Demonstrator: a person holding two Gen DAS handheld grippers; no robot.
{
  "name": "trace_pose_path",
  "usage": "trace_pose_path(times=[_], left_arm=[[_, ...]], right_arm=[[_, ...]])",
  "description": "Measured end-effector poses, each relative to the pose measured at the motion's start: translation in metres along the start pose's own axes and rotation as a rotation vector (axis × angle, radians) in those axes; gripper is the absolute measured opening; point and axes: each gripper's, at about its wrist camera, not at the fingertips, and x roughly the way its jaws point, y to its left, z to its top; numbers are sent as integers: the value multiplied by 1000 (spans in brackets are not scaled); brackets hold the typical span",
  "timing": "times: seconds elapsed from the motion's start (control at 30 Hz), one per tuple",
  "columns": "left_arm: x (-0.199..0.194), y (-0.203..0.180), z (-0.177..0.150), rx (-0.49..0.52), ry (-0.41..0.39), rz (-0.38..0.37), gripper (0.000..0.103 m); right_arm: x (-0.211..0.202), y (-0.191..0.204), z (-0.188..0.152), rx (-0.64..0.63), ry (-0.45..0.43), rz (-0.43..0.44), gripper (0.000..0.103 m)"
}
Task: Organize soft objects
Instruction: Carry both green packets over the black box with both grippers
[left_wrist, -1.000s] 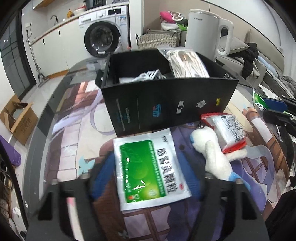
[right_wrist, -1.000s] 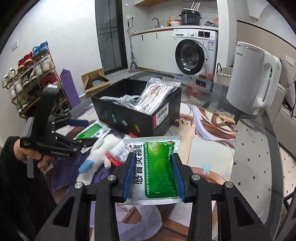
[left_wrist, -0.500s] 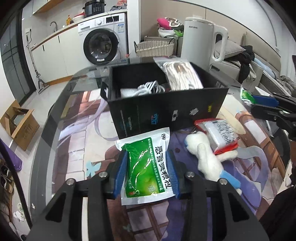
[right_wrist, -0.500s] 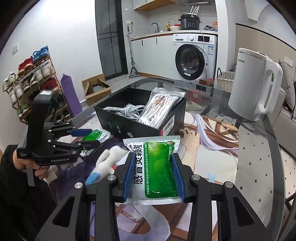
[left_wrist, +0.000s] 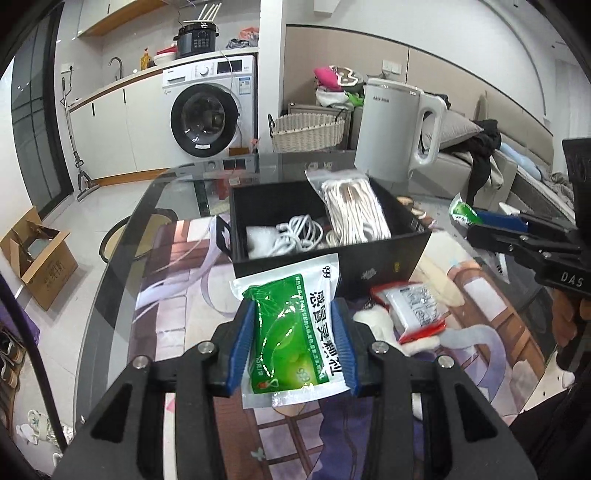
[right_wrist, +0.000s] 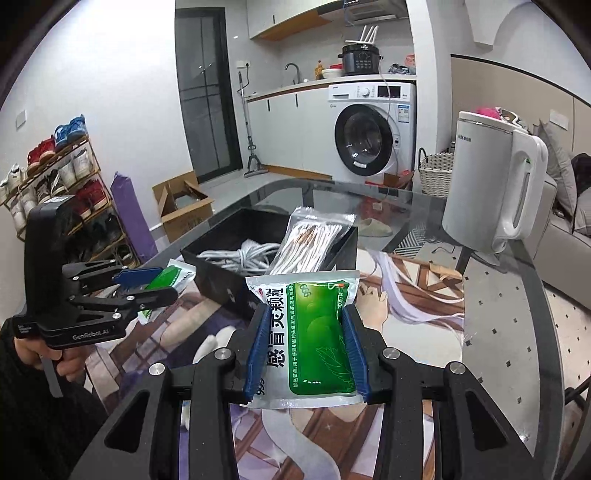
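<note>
My left gripper (left_wrist: 293, 343) is shut on a green and white medicine pouch (left_wrist: 295, 325), lifted above the table in front of the black box (left_wrist: 384, 264). My right gripper (right_wrist: 306, 349) is shut on a second green pouch (right_wrist: 312, 332), held up near the box (right_wrist: 218, 284). The box holds white cables (left_wrist: 295, 236) and a clear bag of white cords (left_wrist: 354, 210). A white soft toy (left_wrist: 384, 328) and a red-edged packet (left_wrist: 413, 308) lie on the table right of my left gripper. The right gripper also shows in the left wrist view (left_wrist: 495, 225), and the left one in the right wrist view (right_wrist: 147, 282).
A white kettle (right_wrist: 491, 184) stands at the table's far right. The glass table (right_wrist: 517, 314) has a printed mat under the objects. A wicker basket (left_wrist: 308, 131), washing machine (left_wrist: 210, 118), cardboard box (left_wrist: 37, 258) and shoe rack (right_wrist: 55, 177) stand beyond the table.
My left gripper closed on the pouch that lay flat and lifted it. My right gripper rose with its pouch toward the box.
</note>
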Motion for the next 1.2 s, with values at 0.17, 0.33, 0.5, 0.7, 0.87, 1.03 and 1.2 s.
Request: trace_pose_path(times=[0.17,0.33,0.5,0.7,0.87,1.03,1.2], left_arm=[[-3,2,6,-10,-17,-2,40],[-5,2,13,-13,-39,1,40],[-3,4,18,-16,-48,2,40],[2,6,30,-18,-61,9,40],[9,7,38,-17,-63,14,40],[17,6,50,0,-69,16,40],[25,6,58,11,-72,10,40]], right_arm=[[1,2,5,9,-10,-9,39],[4,2,11,21,-22,-17,39],[8,3,18,30,-31,-24,39],[15,6,27,41,-42,-25,39],[24,9,36,47,-43,-26,39],[38,12,41,50,-35,-27,39],[51,12,46,60,-30,-31,39]])
